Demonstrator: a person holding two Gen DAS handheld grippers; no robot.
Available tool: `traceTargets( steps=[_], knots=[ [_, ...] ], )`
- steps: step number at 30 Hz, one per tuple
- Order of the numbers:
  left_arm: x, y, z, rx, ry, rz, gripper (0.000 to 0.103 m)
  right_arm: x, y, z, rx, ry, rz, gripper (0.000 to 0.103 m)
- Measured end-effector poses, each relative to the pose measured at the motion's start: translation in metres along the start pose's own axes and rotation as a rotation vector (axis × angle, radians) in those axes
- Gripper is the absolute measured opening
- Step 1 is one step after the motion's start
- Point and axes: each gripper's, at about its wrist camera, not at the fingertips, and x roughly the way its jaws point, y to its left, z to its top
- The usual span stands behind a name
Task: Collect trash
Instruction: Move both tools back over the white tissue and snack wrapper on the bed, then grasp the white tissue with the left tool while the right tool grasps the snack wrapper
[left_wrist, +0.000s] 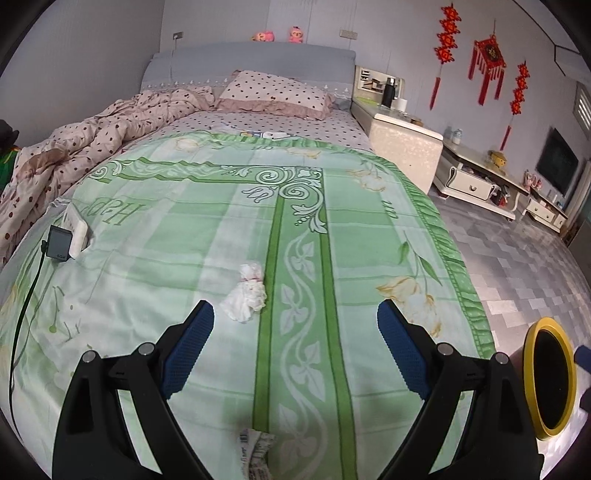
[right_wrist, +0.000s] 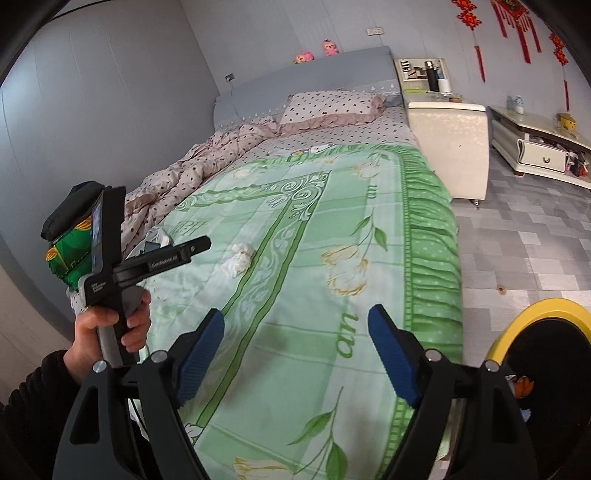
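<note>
A crumpled white tissue (left_wrist: 245, 291) lies on the green floral blanket (left_wrist: 184, 240), just ahead of my left gripper (left_wrist: 295, 317) and nearer its left finger. My left gripper is open and empty. A scrap of printed paper (left_wrist: 256, 448) lies on the blanket below it, near the bed's foot. My right gripper (right_wrist: 295, 325) is open and empty, above the blanket's right part. The tissue also shows in the right wrist view (right_wrist: 238, 258), far ahead left. A yellow-rimmed trash bin (right_wrist: 546, 339) stands on the floor at the right; it also shows in the left wrist view (left_wrist: 550, 376).
A black device with a cable and a white box (left_wrist: 68, 236) lie at the blanket's left edge. A pink dotted duvet (left_wrist: 92, 144) and pillow (left_wrist: 277, 92) lie at the head. A white nightstand (right_wrist: 448, 144) and low cabinet (right_wrist: 535, 144) stand right of the bed.
</note>
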Motion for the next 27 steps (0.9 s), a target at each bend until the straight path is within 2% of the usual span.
traceTargets(
  steps=[7, 13, 21, 27],
  knots=[
    [0.026, 0.035, 0.006, -0.011, 0.028, 0.040, 0.086, 0.051, 0.046, -0.018, -0.040, 0.096, 0.085, 0.077],
    [0.055, 0.044, 0.004, 0.016, 0.069, 0.042, 0.086, 0.090, 0.079, -0.034, -0.074, 0.176, 0.138, 0.077],
    [0.096, 0.054, 0.003, 0.044, 0.115, 0.041, 0.086, 0.137, 0.130, -0.065, -0.179, 0.259, 0.154, 0.077],
    [0.128, 0.057, 0.005, 0.063, 0.143, 0.037, 0.086, 0.171, 0.150, -0.077, -0.222, 0.309, 0.156, 0.077]
  ],
)
